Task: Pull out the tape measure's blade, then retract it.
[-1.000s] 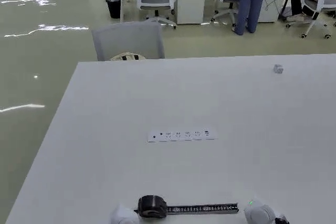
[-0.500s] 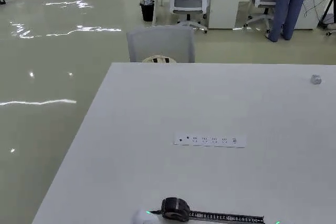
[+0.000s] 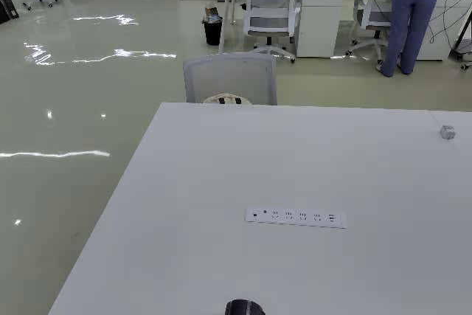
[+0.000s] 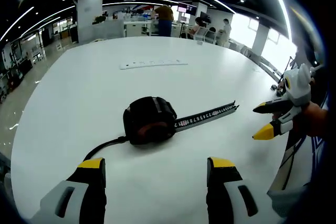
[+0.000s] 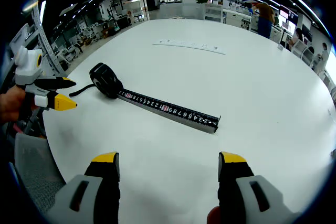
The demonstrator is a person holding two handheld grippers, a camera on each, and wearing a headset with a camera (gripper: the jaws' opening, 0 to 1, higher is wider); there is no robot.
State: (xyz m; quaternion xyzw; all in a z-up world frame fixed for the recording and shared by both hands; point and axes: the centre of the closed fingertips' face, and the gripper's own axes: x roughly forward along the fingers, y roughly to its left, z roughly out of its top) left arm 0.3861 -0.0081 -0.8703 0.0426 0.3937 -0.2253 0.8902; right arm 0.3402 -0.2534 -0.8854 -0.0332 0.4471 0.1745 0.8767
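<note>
Tape measure (image 4: 149,120) lies on the white table (image 3: 221,182) close to its near edge, on the person's side. In the head view the top of its black case just clears the bottom of the picture. Its blade (image 5: 168,109) is drawn out and lies flat on the table top, running from the case toward the right gripper's side and ending in the hook. A dark wrist cord (image 4: 105,148) trails from the other side of the case.

The left gripper (image 4: 156,163) has its jaws wide apart with nothing between them; the case sits just ahead of them, not touching. The right gripper (image 5: 169,157) is likewise spread and empty, with the hook end of the blade ahead of it and clear of both jaws. Each gripper shows from the side in the other's view, again with the tongs parted.

By the look of it, the first half of the task is done: the blade is out. The retraction is left. Since the blade lies extended with nothing holding it, the lock is probably on, though the case is too small and dark here to see the button.

A white power strip (image 3: 295,217) lies toward the middle of the table, well apart from the work, and a grey chair (image 3: 230,77) stands at the far edge.
</note>
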